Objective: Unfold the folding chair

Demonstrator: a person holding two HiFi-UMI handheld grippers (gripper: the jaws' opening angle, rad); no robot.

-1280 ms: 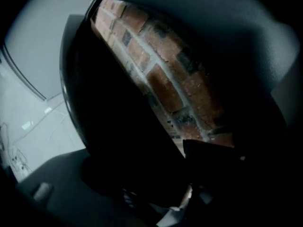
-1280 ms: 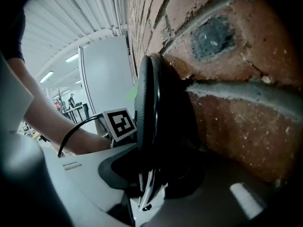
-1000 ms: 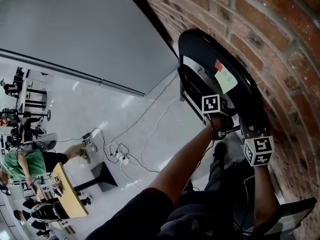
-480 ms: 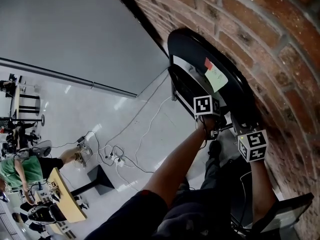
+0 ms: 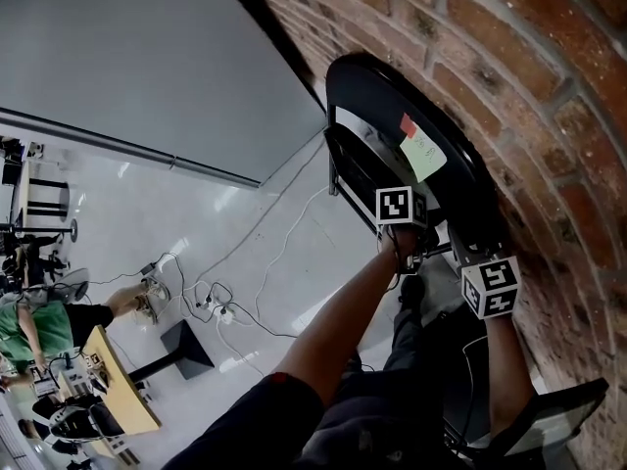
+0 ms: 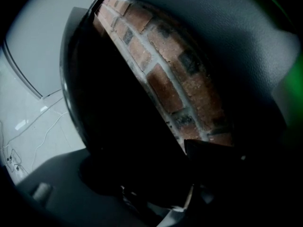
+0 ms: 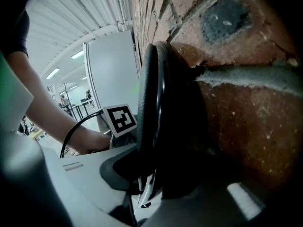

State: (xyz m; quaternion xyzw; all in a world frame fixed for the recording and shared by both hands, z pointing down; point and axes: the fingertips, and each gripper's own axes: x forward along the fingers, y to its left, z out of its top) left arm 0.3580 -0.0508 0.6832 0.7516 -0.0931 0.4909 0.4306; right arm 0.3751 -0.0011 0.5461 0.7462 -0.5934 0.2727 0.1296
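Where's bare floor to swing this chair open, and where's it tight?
Bare floor lies left of the folding chair, between the grey wall panel and the cables. Crowded: the brick wall directly behind the chair, the person's legs below it.

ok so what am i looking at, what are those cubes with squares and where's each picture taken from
A person holds a two-jaw gripper in each hand; the marker cubes are part of them. The wide picture comes from a camera on the person's head; the other two cameras ride on the grippers. A black folding chair, folded, stands against a brick wall; cables lie on the white floor. The right gripper is clamped on the chair's edge. The left gripper has the chair between its jaws, which have just been opening; it's too dark to tell whether they press.
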